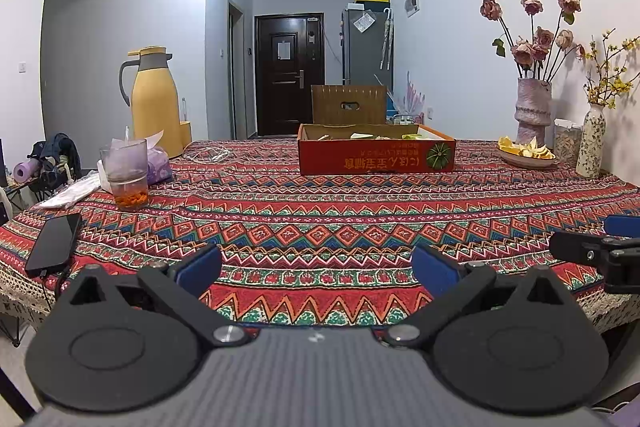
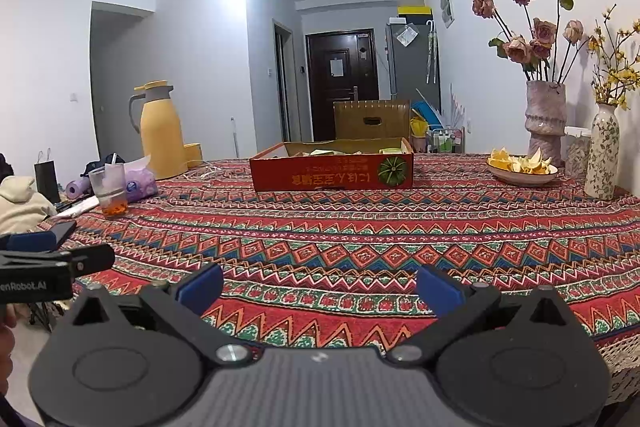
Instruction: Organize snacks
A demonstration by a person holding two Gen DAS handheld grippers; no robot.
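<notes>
Both grippers hang low over the near edge of the counter [image 1: 320,211], side by side and level. The left gripper [image 1: 316,267] has its blue fingers [image 1: 198,269] spread wide with nothing between them, and the right gripper [image 2: 320,287] shows the same wide, empty gap. Held this way, each looks ready to close on something, though no loose snack lies on the patterned cloth within their reach.

Snacks [image 1: 372,136], as far as can be told, sit inside the shallow red box [image 1: 376,155] near the middle of the counter, well apart from both grippers; only pale and yellowish wrappers peek above its rim, so how tidy they lie cannot be judged. That fits either a sorting already finished or one with more to bring.

From the left view, the phone [image 1: 54,243] at the near left corner shows whole. From the right view, the box's left wall and more of its inside appear, plus a cream garment [image 2: 20,203] beyond the counter edge
</notes>
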